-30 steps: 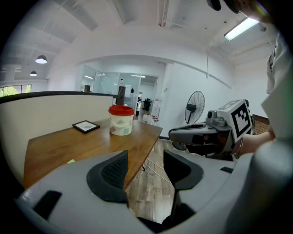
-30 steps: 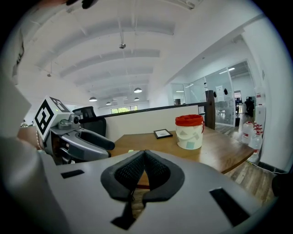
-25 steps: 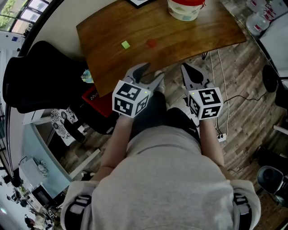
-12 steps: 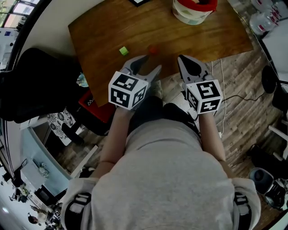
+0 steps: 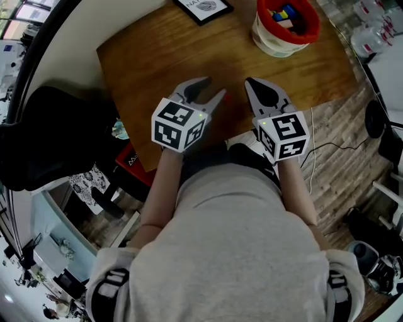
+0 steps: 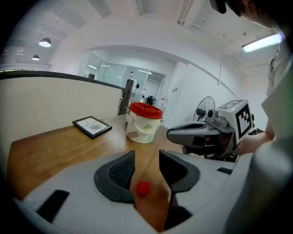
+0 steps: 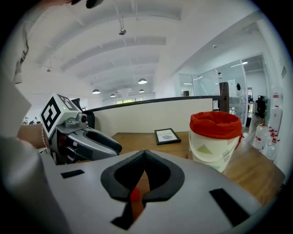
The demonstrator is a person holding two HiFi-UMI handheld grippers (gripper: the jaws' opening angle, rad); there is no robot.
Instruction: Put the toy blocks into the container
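Red small plastic cube (image 6: 143, 188) lies on the brown wooden table (image 5: 151, 56) between the left gripper's (image 6: 146, 154) closing jaws, pads not yet touching it. The right gripper (image 7: 144, 154) is pinched together, empty. The white bucket with red liner (image 5: 277, 43) already holds several blocks (blue and yellow show); this cube remains.

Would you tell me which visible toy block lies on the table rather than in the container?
The red block, on the wooden table between the left gripper's closing jaws, not yet gripped; the other blocks sit inside the red-rimmed container.
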